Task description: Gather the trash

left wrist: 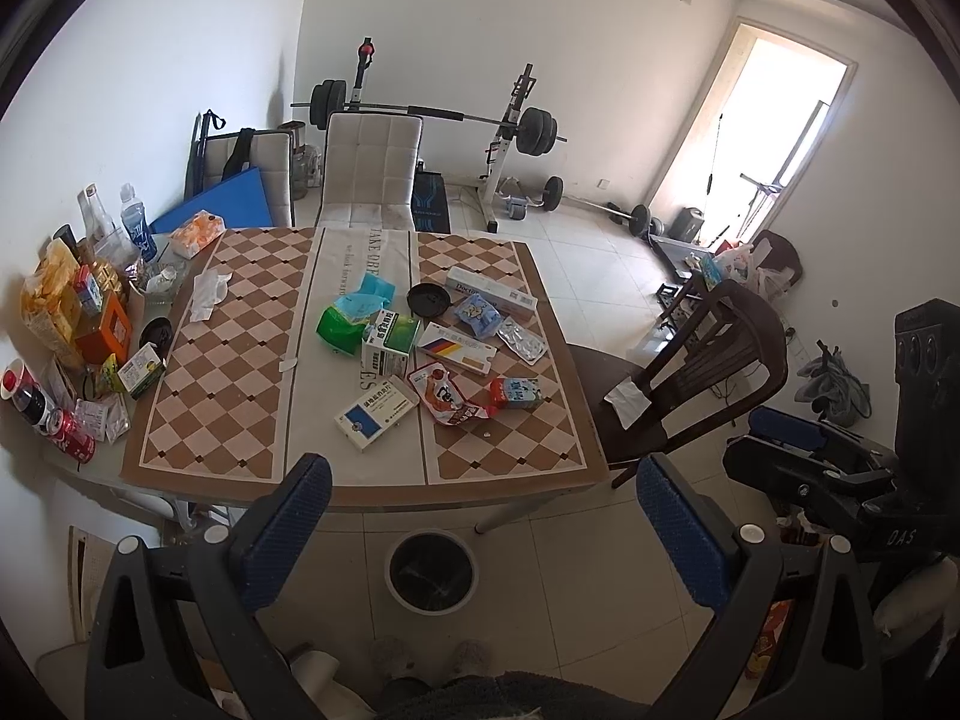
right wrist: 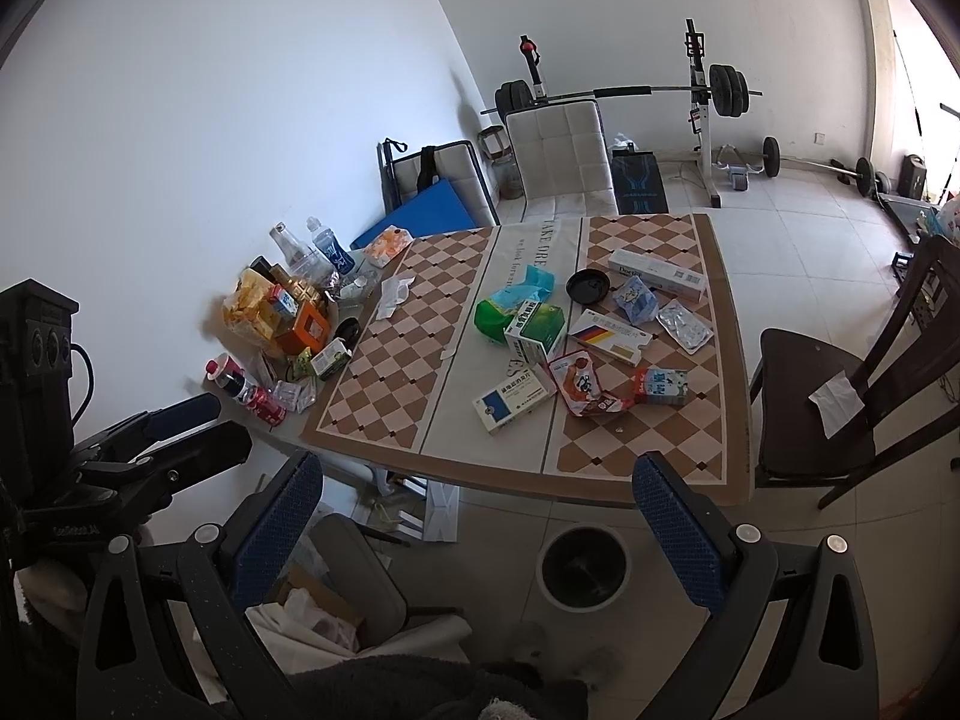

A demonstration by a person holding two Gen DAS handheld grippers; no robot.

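We hold both grippers back from the table (left wrist: 252, 480), above the floor at its near edge. The left gripper (left wrist: 480, 516) has its jaws spread wide with nothing between them, and the right gripper (right wrist: 477, 516) is spread the same way, also empty.

The trash lies in a loose cluster on the checkered runner, at about 12 o'clock from the left gripper. Nearest us is a blue-and-white medicine box (left wrist: 375, 418), with a red snack pouch (left wrist: 447, 399) just beside it at 3 o'clock and a small milk carton (left wrist: 516, 393) further right. Behind these sit a green-and-white box (left wrist: 390, 342), a crumpled green wrapper (left wrist: 339, 327), a teal bag (left wrist: 375, 289), a flat box with a black, red and yellow stripe (left wrist: 459, 353), a blister pack (left wrist: 522, 343), a blue packet (left wrist: 478, 313), a long white box (left wrist: 492, 293) and a black round lid (left wrist: 428, 300). A crumpled tissue (left wrist: 207, 294) lies apart at 10 o'clock.

The bin (left wrist: 431, 571) stands on the floor just before the table's near edge, directly between the left gripper's fingers in its view; in the right wrist view it (right wrist: 583, 568) sits at 1 o'clock.

Along the table's left edge crowd bottles, snack bags and a red can (left wrist: 75, 443). A dark wooden chair (left wrist: 708, 372) stands at the right side, a padded chair (left wrist: 369, 171) at the far end.
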